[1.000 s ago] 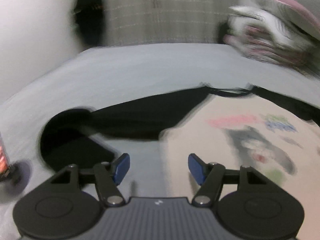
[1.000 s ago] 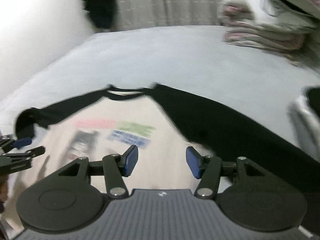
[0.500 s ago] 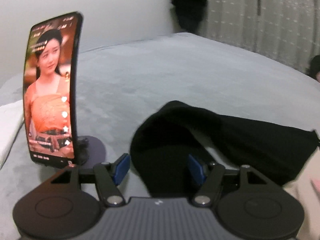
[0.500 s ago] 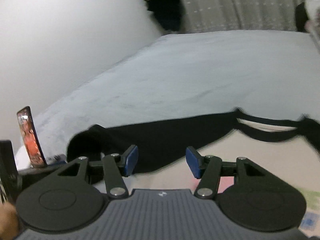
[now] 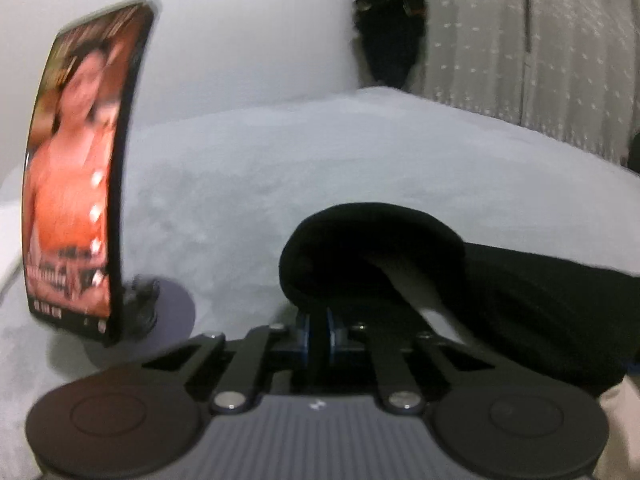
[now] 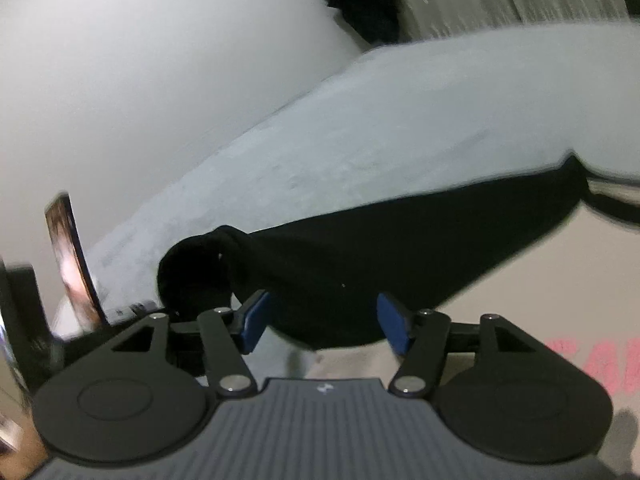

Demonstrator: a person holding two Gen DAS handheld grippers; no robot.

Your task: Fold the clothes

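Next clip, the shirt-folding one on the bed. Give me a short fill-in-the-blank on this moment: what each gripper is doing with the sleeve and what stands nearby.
1. The left gripper has just closed its jaws on the cuff of the ____ sleeve.
2. The right gripper is ____, its blue pads on either side of the same sleeve without pressing it.
3. Left of the sleeve's cuff, a ____ stands upright on a round stand, its screen lit.
4. The shirt lies on a pale ____ bed cover.

Missing words: black; open; phone; grey
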